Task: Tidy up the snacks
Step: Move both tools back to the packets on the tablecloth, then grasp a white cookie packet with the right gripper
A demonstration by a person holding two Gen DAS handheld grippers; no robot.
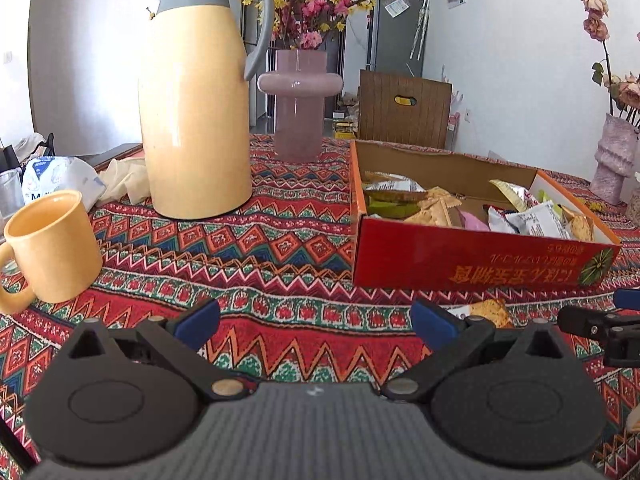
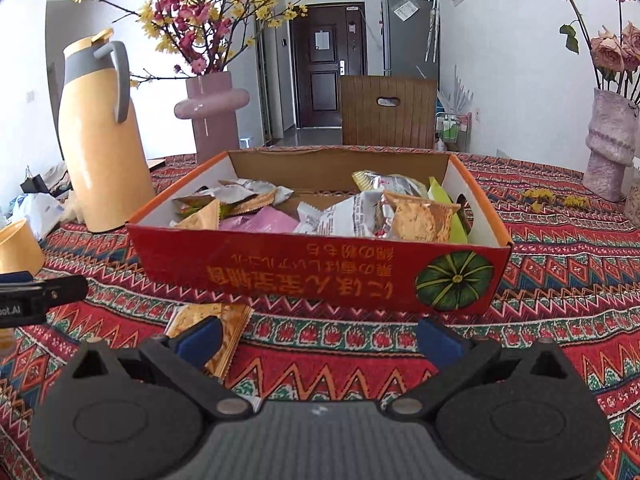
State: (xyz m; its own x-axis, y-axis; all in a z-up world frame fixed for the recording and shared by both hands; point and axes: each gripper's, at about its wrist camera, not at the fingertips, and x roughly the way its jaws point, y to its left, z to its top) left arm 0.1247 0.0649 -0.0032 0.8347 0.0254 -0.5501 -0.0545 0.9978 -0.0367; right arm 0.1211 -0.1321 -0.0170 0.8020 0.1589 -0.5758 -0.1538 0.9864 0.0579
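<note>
My left claw's finger point(image 2: 202, 338) hides part of the loose snack packet point(image 2: 224, 320); the mug point(image 1: 48, 248) is cut off by the frame; the box's point(image 2: 320, 276) print is unreadable to me.

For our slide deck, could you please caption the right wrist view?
Open right gripper faces a red snack box, one orange packet on the tablecloth.

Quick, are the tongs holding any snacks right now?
Left tongs: open, holding nothing.
Right tongs: open, holding nothing; a snack packet lies on the cloth under one finger.
</note>
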